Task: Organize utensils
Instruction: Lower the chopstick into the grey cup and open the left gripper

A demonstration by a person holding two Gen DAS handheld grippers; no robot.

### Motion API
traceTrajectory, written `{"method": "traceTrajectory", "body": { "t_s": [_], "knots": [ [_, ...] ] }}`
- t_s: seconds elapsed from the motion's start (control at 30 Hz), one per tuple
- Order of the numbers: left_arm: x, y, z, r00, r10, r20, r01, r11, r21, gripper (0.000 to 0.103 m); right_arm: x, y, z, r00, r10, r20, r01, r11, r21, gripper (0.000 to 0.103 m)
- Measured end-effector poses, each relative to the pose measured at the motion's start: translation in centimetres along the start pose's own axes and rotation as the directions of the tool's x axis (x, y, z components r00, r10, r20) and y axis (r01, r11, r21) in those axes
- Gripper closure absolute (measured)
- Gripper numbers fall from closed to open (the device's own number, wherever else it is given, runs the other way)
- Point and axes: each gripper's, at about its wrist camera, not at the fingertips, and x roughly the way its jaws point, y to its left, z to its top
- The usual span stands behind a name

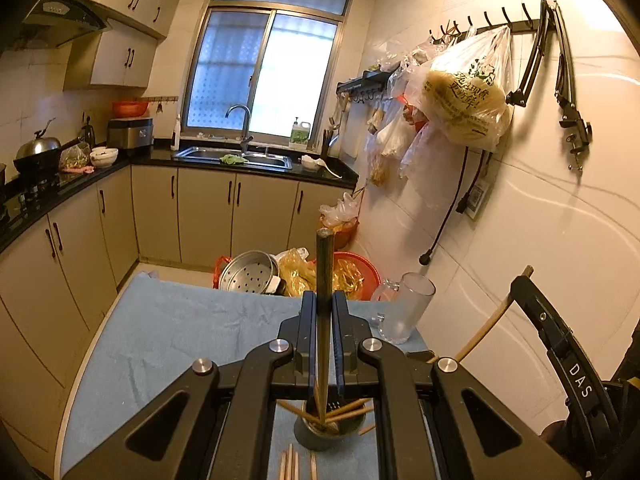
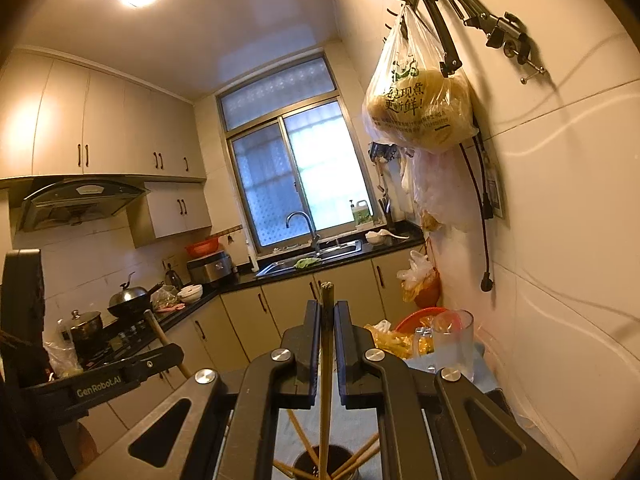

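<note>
My left gripper (image 1: 324, 298) is shut on a dark wooden chopstick (image 1: 325, 256) that stands upright between its fingers. The chopstick's lower end reaches down toward a dark round holder (image 1: 326, 430) with several chopsticks in it. A few loose chopsticks (image 1: 292, 464) lie on the blue cloth (image 1: 180, 332) in front of the holder. My right gripper (image 2: 327, 308) is shut on another chopstick (image 2: 326, 296), also upright over the holder (image 2: 324, 462). Each gripper shows in the other's view: the right gripper (image 1: 522, 285) with its chopstick at the right edge, the left gripper (image 2: 176, 351) at the lower left.
A clear glass mug (image 1: 404, 308) stands at the cloth's far right, by the tiled wall. Beyond the table are a steel steamer pot (image 1: 248, 272) and a red basin (image 1: 360, 272) of bags. Plastic bags (image 1: 468, 96) hang on wall hooks. Counter, sink (image 1: 240, 158) and stove lie further back.
</note>
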Motion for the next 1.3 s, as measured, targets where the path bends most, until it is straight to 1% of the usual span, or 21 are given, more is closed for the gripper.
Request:
{"method": "traceTrajectory", "body": {
  "t_s": [0.17, 0.3, 0.6, 0.7, 0.9, 1.17, 1.3],
  "knots": [
    [2.1, 0.0, -0.8, 0.999, -0.01, -0.036, 0.01, 1.0, -0.01, 0.095, 1.7, -0.4, -0.6, 1.0, -0.007, -0.002, 0.007, 1.0, 0.008, 0.095],
    [3.3, -0.1, -1.8, 0.998, -0.009, -0.065, 0.009, 1.0, -0.01, 0.095, 2.5, -0.1, -1.7, 1.0, -0.012, -0.009, 0.011, 1.0, -0.009, 0.095],
    [4.0, -0.5, -3.7, 0.995, -0.004, -0.103, 0.006, 1.0, 0.017, 0.095, 4.2, -0.8, -4.6, 0.997, 0.0, -0.081, -0.001, 1.0, -0.01, 0.095],
    [4.5, -0.3, -4.2, 0.991, -0.011, -0.13, 0.013, 1.0, 0.009, 0.095, 4.6, -1.3, -5.1, 0.995, 0.005, -0.104, -0.005, 1.0, 0.002, 0.095],
    [5.0, -0.5, -5.3, 0.988, -0.002, -0.156, 0.006, 1.0, 0.027, 0.095, 5.2, -2.2, -6.1, 0.99, -0.009, -0.143, 0.013, 1.0, 0.026, 0.095],
    [5.6, 0.0, -6.4, 0.981, 0.003, -0.192, 0.001, 1.0, 0.021, 0.095, 6.0, -2.7, -7.3, 0.98, -0.008, -0.197, 0.016, 0.999, 0.038, 0.095],
    [6.0, 0.3, -6.8, 0.978, 0.014, -0.207, -0.011, 1.0, 0.014, 0.095, 6.2, -3.0, -7.8, 0.975, 0.0, -0.221, 0.012, 0.999, 0.05, 0.091]
  ]
}}
